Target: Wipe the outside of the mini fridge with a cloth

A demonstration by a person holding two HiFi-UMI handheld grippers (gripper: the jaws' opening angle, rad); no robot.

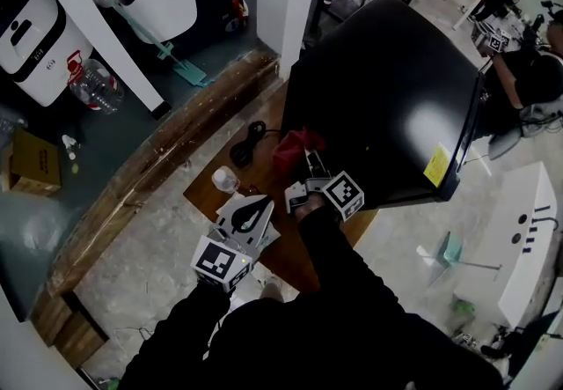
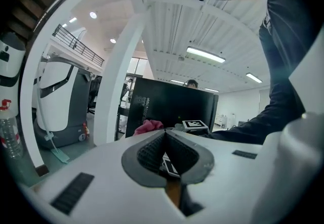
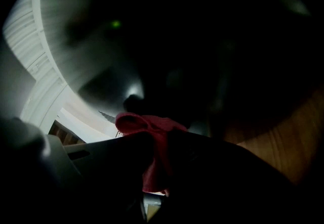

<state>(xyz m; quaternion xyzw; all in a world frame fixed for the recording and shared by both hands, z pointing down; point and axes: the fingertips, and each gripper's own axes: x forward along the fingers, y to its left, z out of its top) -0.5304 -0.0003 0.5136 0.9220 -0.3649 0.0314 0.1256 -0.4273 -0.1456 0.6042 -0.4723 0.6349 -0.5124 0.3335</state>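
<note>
The black mini fridge (image 1: 396,106) stands on a wooden board, its glossy top facing up. My right gripper (image 1: 302,170) is shut on a red cloth (image 1: 292,150), pressing it against the fridge's lower left side. In the right gripper view the red cloth (image 3: 152,154) is pinched between the dark jaws, right up against the fridge's shiny black wall (image 3: 202,41). My left gripper (image 1: 255,214) hangs lower left of it, away from the fridge, jaws shut with nothing in them. The left gripper view shows the fridge (image 2: 172,109) and the cloth (image 2: 148,127) beyond the closed left gripper (image 2: 165,142).
A black power cord (image 1: 248,143) and a small white bottle (image 1: 225,179) lie on the wooden board (image 1: 215,203) left of the fridge. A raised wooden kerb (image 1: 149,177) runs diagonally. White machines (image 1: 53,27), a water jug (image 1: 95,85) and a cardboard box (image 1: 33,161) stand at left.
</note>
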